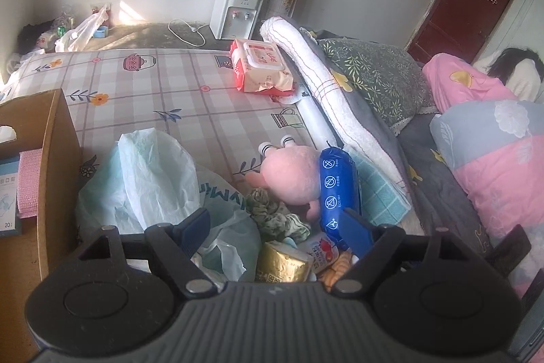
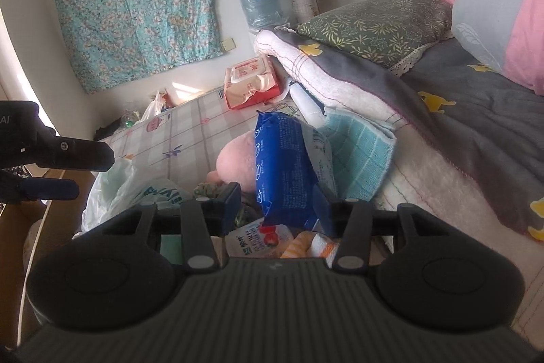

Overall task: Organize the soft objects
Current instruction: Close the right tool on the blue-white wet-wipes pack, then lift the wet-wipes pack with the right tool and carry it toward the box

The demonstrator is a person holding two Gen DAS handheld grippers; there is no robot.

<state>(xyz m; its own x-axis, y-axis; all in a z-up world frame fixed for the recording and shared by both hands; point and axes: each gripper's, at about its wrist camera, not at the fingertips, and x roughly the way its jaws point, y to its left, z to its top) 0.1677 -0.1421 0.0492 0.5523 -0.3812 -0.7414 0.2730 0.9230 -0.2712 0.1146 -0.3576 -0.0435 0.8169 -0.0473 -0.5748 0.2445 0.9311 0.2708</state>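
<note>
The pink plush toy (image 1: 289,172) lies on the checked mattress (image 1: 163,91), blue packet (image 1: 336,189) touching it at 3 o'clock, green scrunchie (image 1: 272,210) at 6. Left gripper (image 1: 272,227) hangs spread wide over the pile, gripping nothing. Right gripper (image 2: 278,210) brackets the packet's lower corner; contact unclear. Only the left view shows the cardboard box (image 1: 57,159) at 9 o'clock.

One pink plush (image 1: 289,174); one blue packet (image 1: 336,189) — two plastic bags (image 1: 153,172).
</note>
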